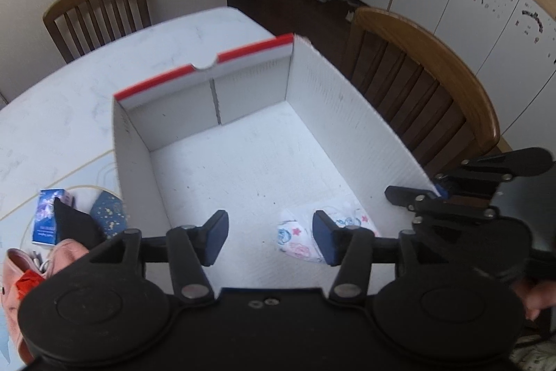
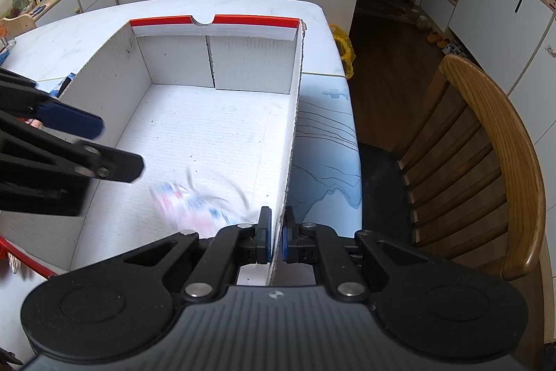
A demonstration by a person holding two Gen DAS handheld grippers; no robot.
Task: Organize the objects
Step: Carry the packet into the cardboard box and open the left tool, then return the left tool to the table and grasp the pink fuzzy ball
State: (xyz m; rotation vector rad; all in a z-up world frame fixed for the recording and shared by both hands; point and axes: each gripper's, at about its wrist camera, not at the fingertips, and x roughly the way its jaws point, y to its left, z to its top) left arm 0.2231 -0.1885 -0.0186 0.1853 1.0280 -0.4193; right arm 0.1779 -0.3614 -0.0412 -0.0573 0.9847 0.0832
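Two grippers work at the white corrugated box point(image 2: 222, 127): right gripper point(image 2: 275, 240) pinches its side wall; left gripper point(image 1: 270, 239) hangs spread above a patterned, perhaps cloth, bundle point(image 1: 299, 237).

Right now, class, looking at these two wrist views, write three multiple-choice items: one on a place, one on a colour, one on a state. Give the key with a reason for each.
1. Where is the printed white pouch?
A. on the chair
B. inside the white box, near its front right corner
C. on the table left of the box

2. What colour is the strip along the box's far rim?
A. red
B. green
C. yellow

3. How is the right gripper?
A. wide open over the table
B. holding the pouch
C. closed on the box's right wall

Key: B, the pouch lies on the box floor; A, the far edge shows red; C, its pads pinch the wall, while the left gripper hangs open.
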